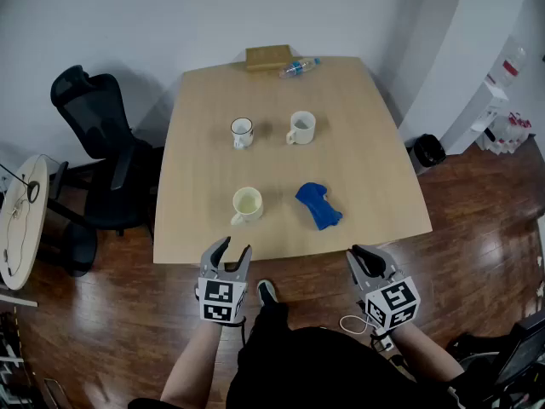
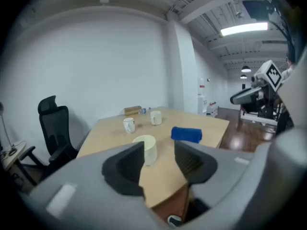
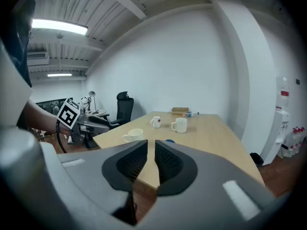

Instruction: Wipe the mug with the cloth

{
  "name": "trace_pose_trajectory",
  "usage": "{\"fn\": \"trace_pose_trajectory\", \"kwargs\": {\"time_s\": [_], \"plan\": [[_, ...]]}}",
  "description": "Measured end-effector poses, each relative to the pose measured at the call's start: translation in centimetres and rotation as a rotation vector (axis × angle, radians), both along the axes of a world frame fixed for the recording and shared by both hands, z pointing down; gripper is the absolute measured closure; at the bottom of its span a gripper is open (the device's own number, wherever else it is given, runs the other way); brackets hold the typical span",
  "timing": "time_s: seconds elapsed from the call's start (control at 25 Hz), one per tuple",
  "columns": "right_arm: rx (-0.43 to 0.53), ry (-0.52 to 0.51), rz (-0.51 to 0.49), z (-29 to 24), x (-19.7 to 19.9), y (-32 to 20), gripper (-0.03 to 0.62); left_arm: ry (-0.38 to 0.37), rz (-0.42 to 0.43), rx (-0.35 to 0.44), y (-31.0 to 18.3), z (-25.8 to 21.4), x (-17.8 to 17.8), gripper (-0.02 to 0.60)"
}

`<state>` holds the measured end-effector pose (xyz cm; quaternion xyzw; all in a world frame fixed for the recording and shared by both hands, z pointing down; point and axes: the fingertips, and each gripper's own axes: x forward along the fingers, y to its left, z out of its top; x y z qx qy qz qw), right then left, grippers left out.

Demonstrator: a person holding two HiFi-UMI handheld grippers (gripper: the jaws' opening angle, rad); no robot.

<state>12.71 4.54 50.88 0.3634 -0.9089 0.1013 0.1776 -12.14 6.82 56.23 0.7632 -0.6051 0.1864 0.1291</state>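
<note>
Office counter (image 1: pixel 375 143): you are holding the left hand-held gripper (image 1: pixel 234 248) spread and the right hand-held gripper (image 1: pixel 359 256) pressed together, both empty. The cloth (image 1: pixel 318 204) is lying beside the near mug (image 1: pixel 247 204), and the wiping looks unstarted.

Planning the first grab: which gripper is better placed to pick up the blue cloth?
Probably right. The right gripper sits nearer the blue cloth, though its jaws are shut and must open first. The left gripper is open but lines up with the cream mug instead.
</note>
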Motion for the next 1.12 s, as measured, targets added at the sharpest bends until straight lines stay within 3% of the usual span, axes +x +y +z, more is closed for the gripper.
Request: {"fn": "trace_pose_trajectory", "kwargs": {"time_s": [0.16, 0.32, 0.44, 0.64, 0.76, 0.84, 0.92, 1.04, 1.12], "plan": [[-0.029, 0.042, 0.02, 1.1, -4.5, -5.9, 0.516, -0.088, 0.101, -0.124, -6.2, 5.2, -4.9, 0.368], [-0.069, 0.088, 0.039, 2.7, -7.2, -9.9, 0.51, -0.11, 0.246, -0.293, -8.9, 10.1, -5.5, 0.345], [-0.085, 0.164, 0.018, 5.0, -8.4, -11.6, 0.51, -0.123, 0.292, -0.371, -9.5, 12.5, -5.5, 0.347], [-0.155, 0.262, -0.035, 10.2, -10.0, -14.7, 0.488, -0.15, 0.286, -0.375, -10.3, 12.7, -5.6, 0.395], [-0.23, 0.311, -0.044, 14.1, -10.4, -16.4, 0.424, -0.153, 0.262, -0.372, -9.8, 12.8, -5.4, 0.42], [-0.27, 0.355, -0.046, 16.5, -10.5, -17.0, 0.348, -0.16, 0.232, -0.347, -9.8, 12.8, -5.4, 0.498], [-0.258, 0.411, -0.064, 18.0, -10.6, -17.6, 0.321, -0.153, 0.204, -0.325, -10.1, 12.7, -5.3, 0.528], [-0.233, 0.463, -0.091, 18.7, -11.0, -17.9, 0.33, -0.118, 0.166, -0.317, -10.3, 12.7, -5.1, 0.531], [-0.232, 0.464, -0.095, 19.1, -10.9, -18.1, 0.439, -0.096, 0.143, -0.32, -10.3, 12.8, -4.9, 0.532]]}}
